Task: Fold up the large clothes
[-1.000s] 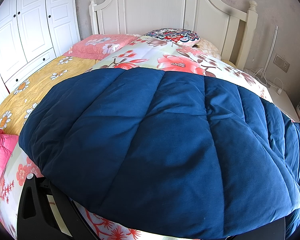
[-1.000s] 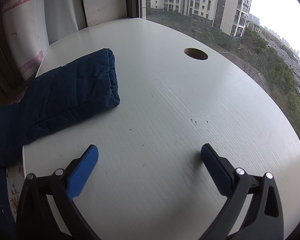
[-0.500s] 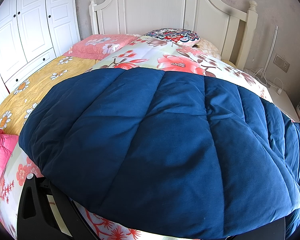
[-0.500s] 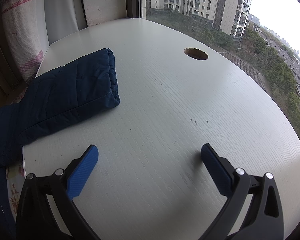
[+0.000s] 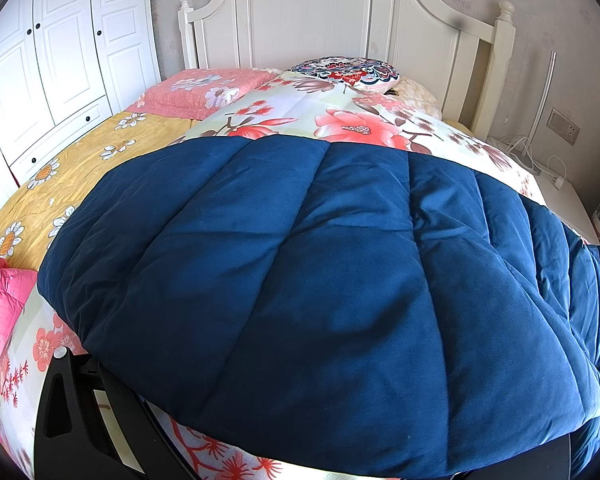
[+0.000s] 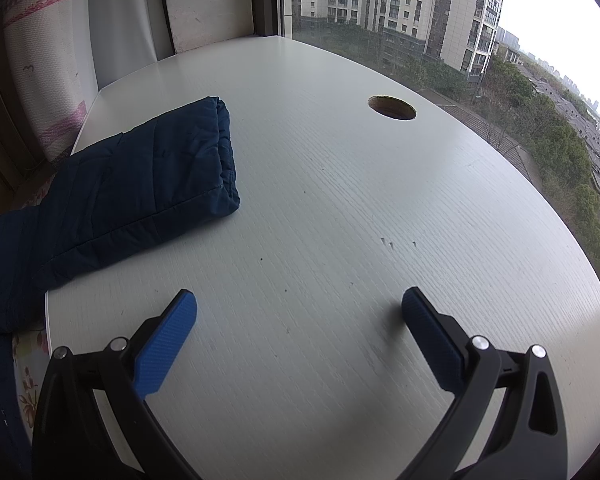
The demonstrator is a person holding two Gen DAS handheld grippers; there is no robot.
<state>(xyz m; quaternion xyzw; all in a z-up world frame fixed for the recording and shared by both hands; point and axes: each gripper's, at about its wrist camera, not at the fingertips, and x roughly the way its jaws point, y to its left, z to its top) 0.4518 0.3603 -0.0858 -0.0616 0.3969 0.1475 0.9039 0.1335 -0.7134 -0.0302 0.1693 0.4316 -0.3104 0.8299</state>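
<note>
Right wrist shows the right gripper (image 6: 299,304) spread wide over the desk (image 6: 380,208); the left gripper's (image 5: 100,412) grip is hidden under the navy coat (image 5: 320,272).

A home bedroom: bed (image 5: 100,168), white headboard (image 5: 324,20), wardrobe (image 5: 60,48).

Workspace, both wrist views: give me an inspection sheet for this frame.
Surface: bed with floral bedding; white desk by the window.
Job's things: navy padded coat spread on the bed; its sleeve lies on the desk.
Clutter: pillows, round cushion.
Grippers: right tool open over the desk; left tool's tips hidden under the coat.
Cables: white cords by the wall socket.
Surroundings: wardrobe, headboard.
</note>
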